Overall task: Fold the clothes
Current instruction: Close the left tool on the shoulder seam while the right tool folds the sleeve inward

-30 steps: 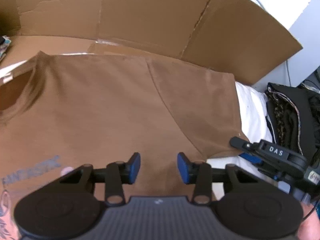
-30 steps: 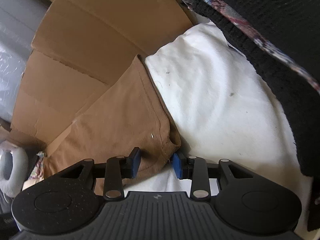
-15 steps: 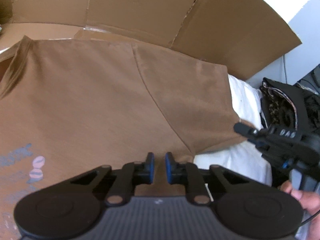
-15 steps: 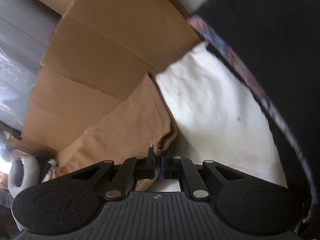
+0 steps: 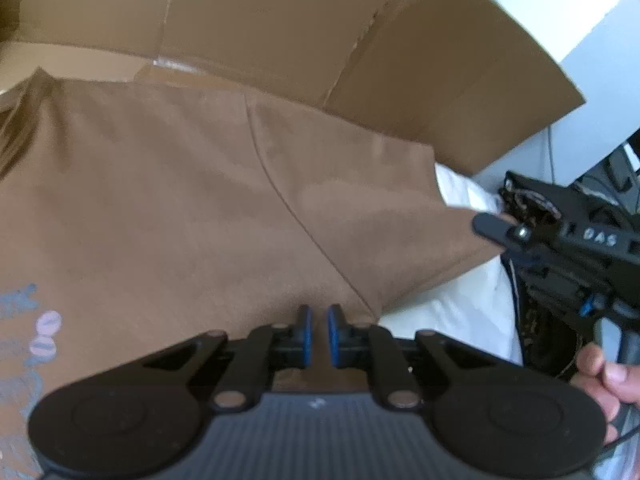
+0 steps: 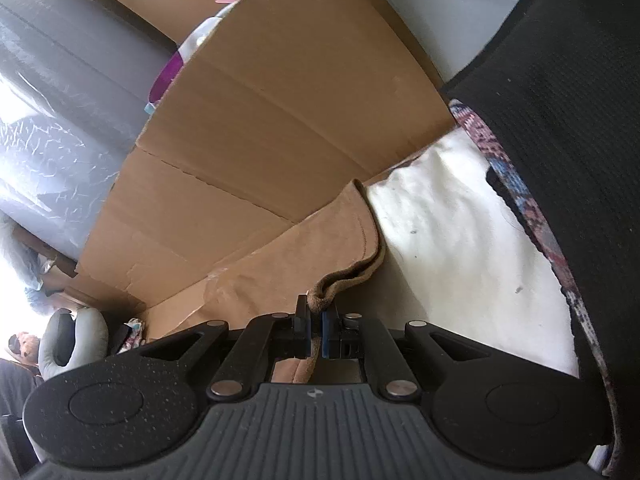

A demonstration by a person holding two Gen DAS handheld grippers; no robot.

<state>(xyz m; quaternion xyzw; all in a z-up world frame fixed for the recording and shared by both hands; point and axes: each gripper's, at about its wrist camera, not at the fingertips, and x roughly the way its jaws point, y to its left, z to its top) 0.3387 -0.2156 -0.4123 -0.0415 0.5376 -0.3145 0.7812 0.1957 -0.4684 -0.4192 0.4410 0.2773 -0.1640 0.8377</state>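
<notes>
Cloth bunches between the pads of the right claw point(image 6: 316, 330), which is clamped on the hem at the end of the short sleeve point(image 6: 352, 276) of a brown T-shirt point(image 5: 200, 200). The pinched edge stands up in a soft ridge, and the rest of the sleeve sags away toward the cardboard sheet point(image 6: 280, 120) behind it.

The left claw point(image 5: 318, 334) sits low over the shirt's side near the armpit seam; its jaws are closing, nearly together, with brown fabric beneath and apparently between the pads, though whether they have bitten is hard to tell.

The shirt lies spread front up, a pale print point(image 5: 36, 332) on its chest, over flattened cardboard and a white bedsheet point(image 6: 460, 240); black knit garments point(image 6: 560, 120) are heaped just beside the sleeve.

This is light, limp jersey: it will drape and stretch, not hold a line, and a single layer can slide out of a shallow pinch. The doubled hem and the seams are probably the firmest holds. Carrying the sleeve across the body calls for both pinches moving together, so that the fold stays straight.
</notes>
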